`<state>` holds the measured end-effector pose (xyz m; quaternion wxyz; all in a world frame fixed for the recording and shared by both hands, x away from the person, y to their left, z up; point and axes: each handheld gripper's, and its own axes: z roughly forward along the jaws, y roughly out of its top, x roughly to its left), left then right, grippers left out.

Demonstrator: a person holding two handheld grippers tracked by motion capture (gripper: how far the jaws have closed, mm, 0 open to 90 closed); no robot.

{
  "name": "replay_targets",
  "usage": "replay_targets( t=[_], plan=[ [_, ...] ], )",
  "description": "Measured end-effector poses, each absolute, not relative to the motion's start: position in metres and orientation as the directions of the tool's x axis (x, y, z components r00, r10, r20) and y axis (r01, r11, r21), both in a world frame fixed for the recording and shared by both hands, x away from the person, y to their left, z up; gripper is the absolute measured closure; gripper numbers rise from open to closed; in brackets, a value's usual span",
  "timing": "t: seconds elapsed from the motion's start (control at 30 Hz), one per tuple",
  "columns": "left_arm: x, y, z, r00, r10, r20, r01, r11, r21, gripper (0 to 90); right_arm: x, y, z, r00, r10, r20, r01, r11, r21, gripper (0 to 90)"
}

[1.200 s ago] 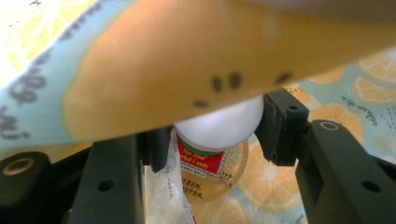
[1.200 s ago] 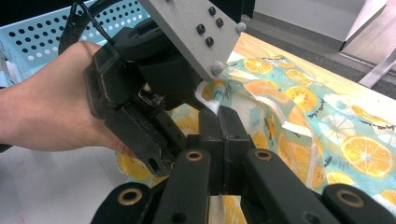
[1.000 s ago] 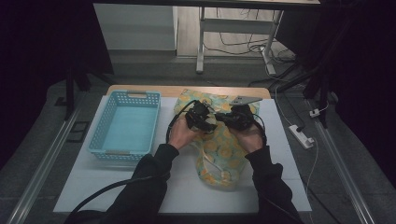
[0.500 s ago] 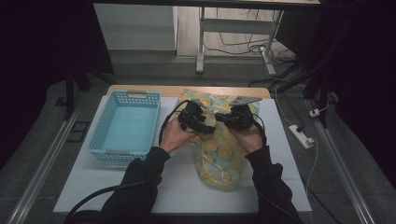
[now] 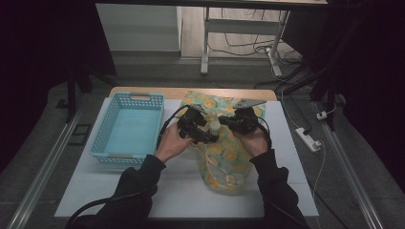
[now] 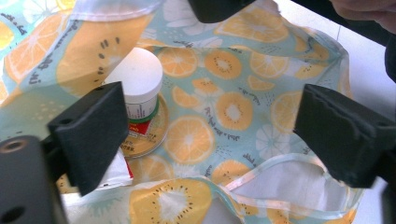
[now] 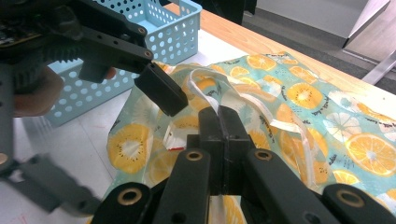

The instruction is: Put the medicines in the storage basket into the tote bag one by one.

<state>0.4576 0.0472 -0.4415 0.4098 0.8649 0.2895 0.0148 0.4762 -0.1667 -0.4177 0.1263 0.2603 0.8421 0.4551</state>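
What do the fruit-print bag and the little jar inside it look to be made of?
The orange-slice-print turquoise bag looks like thin glossy coated fabric or plastic sheet: it creases softly and has a stitched white hem. The small white-capped jar looks like matte plastic with a printed paper label, though I cannot be sure.

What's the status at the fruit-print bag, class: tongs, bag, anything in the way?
Left tongs open, just widened, over the bag's mouth. Right tongs shut on the fruit-print bag. White-capped jar inside the bag. Nothing in the way.
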Motion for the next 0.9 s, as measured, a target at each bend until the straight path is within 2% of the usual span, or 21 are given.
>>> replay_targets(
  t=[0.23,0.9],
  plan=[
    [0.45,0.05,-0.447,0.85,0.481,-0.216,0.471,-0.509,0.72,0.7,0.475,-0.166,-0.417,-0.834,0.551,0.022,0.321,0.453,0.832,90.0],
    [0.436,0.065,-0.477,0.839,0.504,-0.207,0.493,-0.541,0.681,0.0,0.473,-0.16,-0.418,-0.842,0.54,0.018,0.316,0.465,0.827,90.0]
  ],
)
